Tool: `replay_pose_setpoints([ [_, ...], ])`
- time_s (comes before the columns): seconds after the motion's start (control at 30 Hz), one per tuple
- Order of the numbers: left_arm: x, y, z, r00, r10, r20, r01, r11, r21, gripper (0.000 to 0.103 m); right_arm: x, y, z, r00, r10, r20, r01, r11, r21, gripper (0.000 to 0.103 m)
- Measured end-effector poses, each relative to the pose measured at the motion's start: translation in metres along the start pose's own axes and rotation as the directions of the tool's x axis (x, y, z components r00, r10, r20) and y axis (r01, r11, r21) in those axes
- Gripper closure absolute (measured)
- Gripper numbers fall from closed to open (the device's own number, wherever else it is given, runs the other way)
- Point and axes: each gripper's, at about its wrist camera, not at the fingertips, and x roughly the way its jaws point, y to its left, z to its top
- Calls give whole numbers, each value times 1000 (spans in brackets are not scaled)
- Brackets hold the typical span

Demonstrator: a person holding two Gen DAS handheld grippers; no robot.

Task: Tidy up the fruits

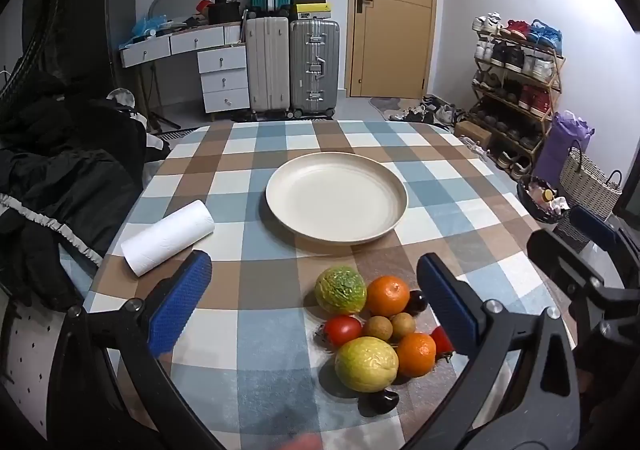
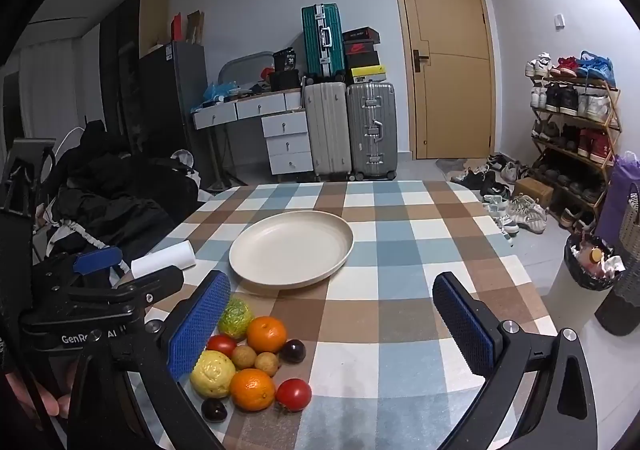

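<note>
A heap of fruit, two oranges point(image 1: 387, 295), yellow-green citrus point(image 1: 366, 358), red tomatoes point(image 1: 342, 330), small brown longans point(image 1: 377, 327) and dark plums point(image 2: 292, 351), lies on the checked counter point(image 1: 260, 370) between the wide-open left tongs point(image 1: 314, 300) and beside the left finger of the right tongs point(image 2: 330, 324), also spread and holding nothing. Beyond both sits a bare round cream plate point(image 1: 337, 197); a white paper roll point(image 1: 167, 237) lies left of it.

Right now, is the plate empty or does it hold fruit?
Empty. The plate shows only its bare cream inside; all the fruit sits clustered on the tablecloth beside it.
</note>
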Motion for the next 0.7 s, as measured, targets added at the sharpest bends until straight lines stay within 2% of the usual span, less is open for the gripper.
replay_pose_setpoints([
  [0.07,3,-3,2,1000,4,-23,-4,999,32,0,1,1,0,1000,4,-2,-4,1000,6,0],
  [0.2,4,-12,1,1000,22,6,-22,999,36,0,-3,-6,0,999,-4,46,3,1000,31,0],
  [0.37,-7,1,0,999,-21,29,21,1000,0,0,-3,-1,-1,999,5,48,-6,1000,11,0],
  [0.7,-8,0,-1,999,-36,30,36,999,10,0,-3,0,-2,999,5,43,-5,1000,5,0],
])
